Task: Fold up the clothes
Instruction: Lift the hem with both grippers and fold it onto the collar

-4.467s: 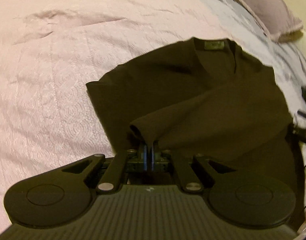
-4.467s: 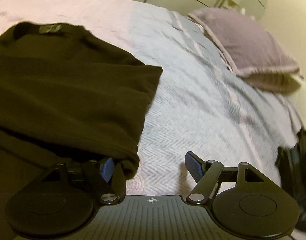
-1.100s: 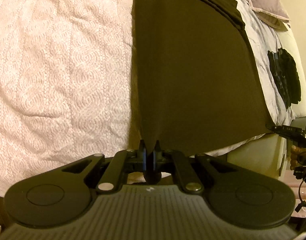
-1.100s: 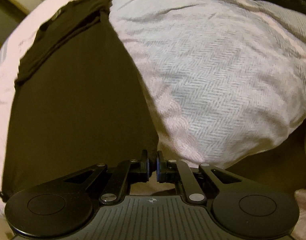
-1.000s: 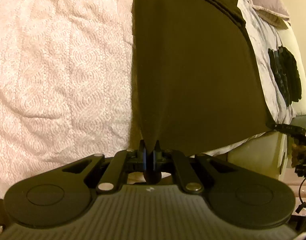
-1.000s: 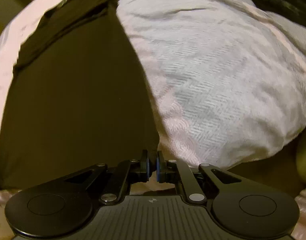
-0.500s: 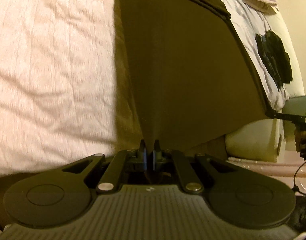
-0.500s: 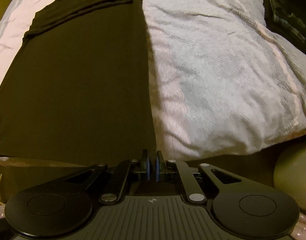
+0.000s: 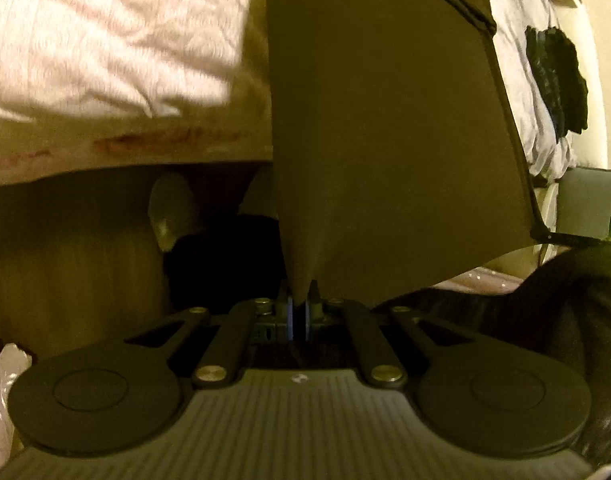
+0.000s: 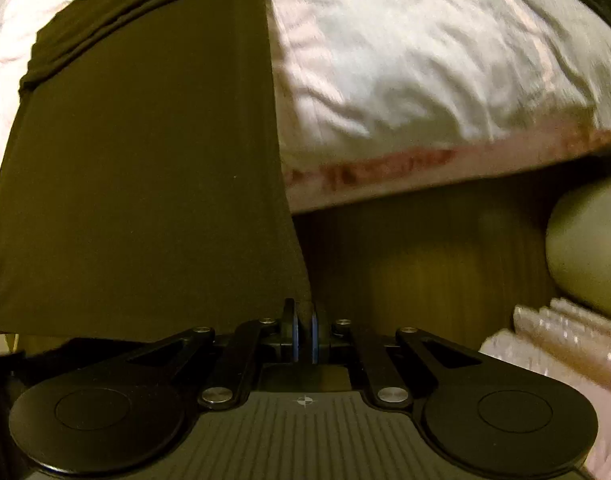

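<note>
The shirt [image 9: 385,128] hides the bed [image 9: 105,40] beneath it in both views, and its collar end runs past the top edge in each. In the left view its far bottom corner is too small to show what holds it. The bedspread is smeared by blur, its pattern unreadable. A dark heap [image 9: 557,80] on the bed's far side is too dim to identify. Under the bed's edge the shadowed space shows only vague pale shapes [image 9: 171,208]. The pale rounded thing [image 10: 585,248] at the right is cut off.
</note>
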{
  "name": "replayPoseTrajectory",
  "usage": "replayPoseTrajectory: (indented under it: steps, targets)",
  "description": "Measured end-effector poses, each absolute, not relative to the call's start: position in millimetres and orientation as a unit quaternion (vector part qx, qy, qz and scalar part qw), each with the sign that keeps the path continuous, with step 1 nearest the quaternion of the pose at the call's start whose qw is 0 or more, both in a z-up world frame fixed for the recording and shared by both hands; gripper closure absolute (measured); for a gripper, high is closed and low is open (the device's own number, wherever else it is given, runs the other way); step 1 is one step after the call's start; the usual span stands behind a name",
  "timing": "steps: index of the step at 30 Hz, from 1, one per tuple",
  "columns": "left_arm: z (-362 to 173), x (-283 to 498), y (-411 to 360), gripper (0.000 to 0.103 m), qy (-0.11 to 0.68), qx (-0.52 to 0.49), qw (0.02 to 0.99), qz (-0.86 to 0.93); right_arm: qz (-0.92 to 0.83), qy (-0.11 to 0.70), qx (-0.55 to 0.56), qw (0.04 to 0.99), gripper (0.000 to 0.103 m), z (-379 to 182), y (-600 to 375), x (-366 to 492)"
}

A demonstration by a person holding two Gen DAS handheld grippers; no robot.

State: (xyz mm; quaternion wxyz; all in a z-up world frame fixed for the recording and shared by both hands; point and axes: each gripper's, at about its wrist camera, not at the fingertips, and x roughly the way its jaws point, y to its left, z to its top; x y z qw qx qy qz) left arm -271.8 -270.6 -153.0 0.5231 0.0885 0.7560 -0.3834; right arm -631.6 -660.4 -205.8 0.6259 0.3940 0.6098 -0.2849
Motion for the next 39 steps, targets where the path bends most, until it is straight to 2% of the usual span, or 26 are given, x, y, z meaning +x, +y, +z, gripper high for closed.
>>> replayPoseTrajectory:
  steps: [5,9,14,18,22,29,39]
  targets:
    - [-129.6,-250.9,-299.5,0.099,0.73,0.101,0.543,-0.403,-0.277,0.589,0.394,0.649,0.099,-186.8,-688.7,-613.7]
    - [-99.6,-213.0,-332.1,0.1,0.698,0.094,0.568,-0.425,-0.257,0.532,0.427,0.685,0.099,-160.2,-735.3,-587.2]
    - [-65.9,-145.7,-366.1,0.1,0.688,0.009,0.595,-0.416,-0.245,0.427,0.493,0.717,0.099,-127.8,-811.0,-558.1]
    - [-56.0,-95.6,-386.4,0.099,0.687,-0.089,0.608,-0.387,-0.238,0.379,0.521,0.727,0.099,-123.9,-869.5,-519.2]
    - [-65.0,-55.2,-417.3,0.099,0.686,-0.125,0.61,-0.376,-0.245,0.367,0.527,0.726,0.099,-135.4,-917.2,-473.8]
    - [-114.5,10.4,-462.7,0.1,0.706,-0.155,0.595,-0.352,-0.27,0.379,0.518,0.718,0.099,-164.6,-970.7,-417.3]
    - [-166.1,81.3,-534.4,0.099,0.709,-0.133,0.595,-0.354,-0.317,0.38,0.52,0.696,0.099,-207.4,-1022.5,-354.8]
